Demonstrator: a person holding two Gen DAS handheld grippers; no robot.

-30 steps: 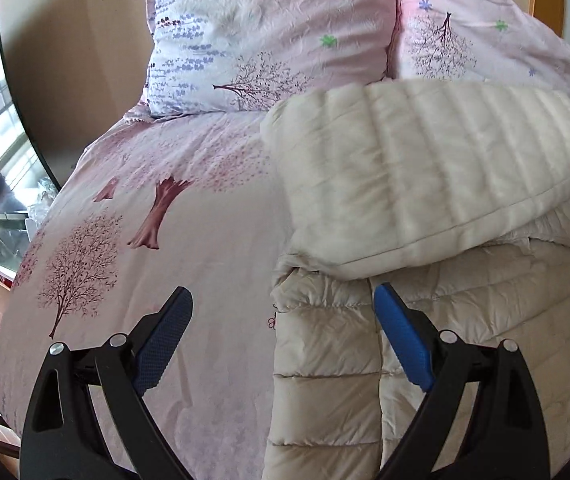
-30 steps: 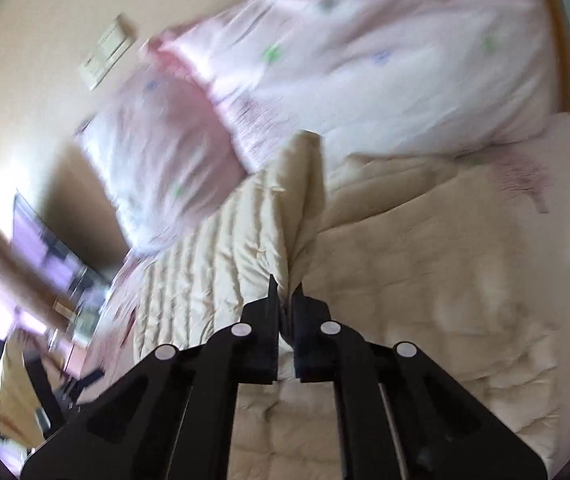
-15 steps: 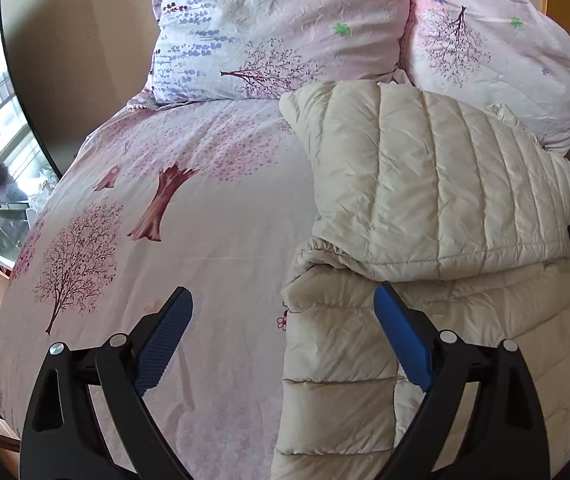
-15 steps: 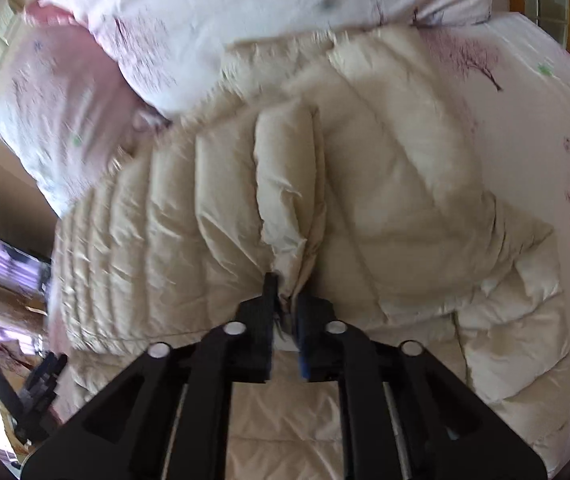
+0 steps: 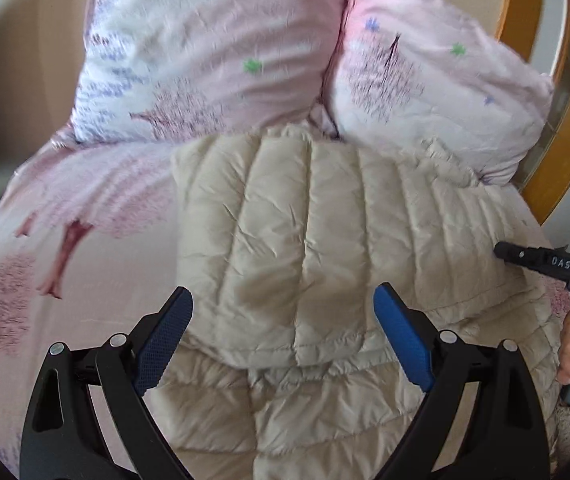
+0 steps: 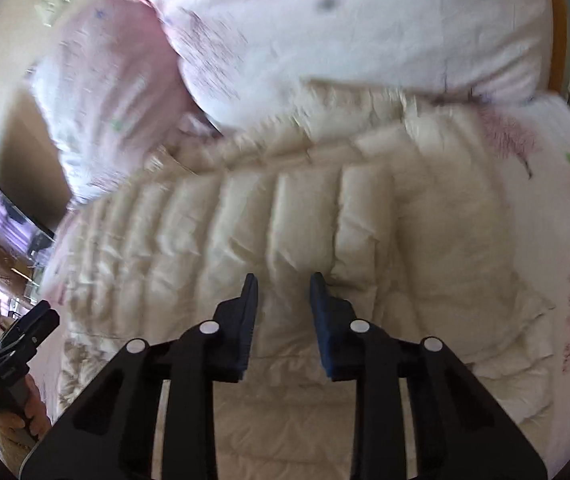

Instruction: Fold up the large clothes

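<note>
Two pillows (image 5: 213, 52) lie beyond the folded cream jacket (image 5: 305, 240) on the bed (image 5: 77, 248). Left tongs (image 5: 283, 320) gape empty; right tongs (image 6: 283, 292), just opening, hold nothing.

Jacket (image 5: 305, 248) on bed (image 5: 97, 248), upper half folded over lower. Two pillows (image 5: 213, 52) behind it. My left gripper (image 5: 283, 314) over fold edge; my right gripper (image 6: 281, 292) at its right.

Two floral pillows (image 5: 213, 60), pink tree-print bedsheet (image 5: 69, 240) (slightly blurred), wooden headboard (image 5: 553, 128)

Tree-print pink bed (image 5: 85, 248), two pillows (image 5: 213, 52), folded cream jacket (image 5: 285, 248)
</note>
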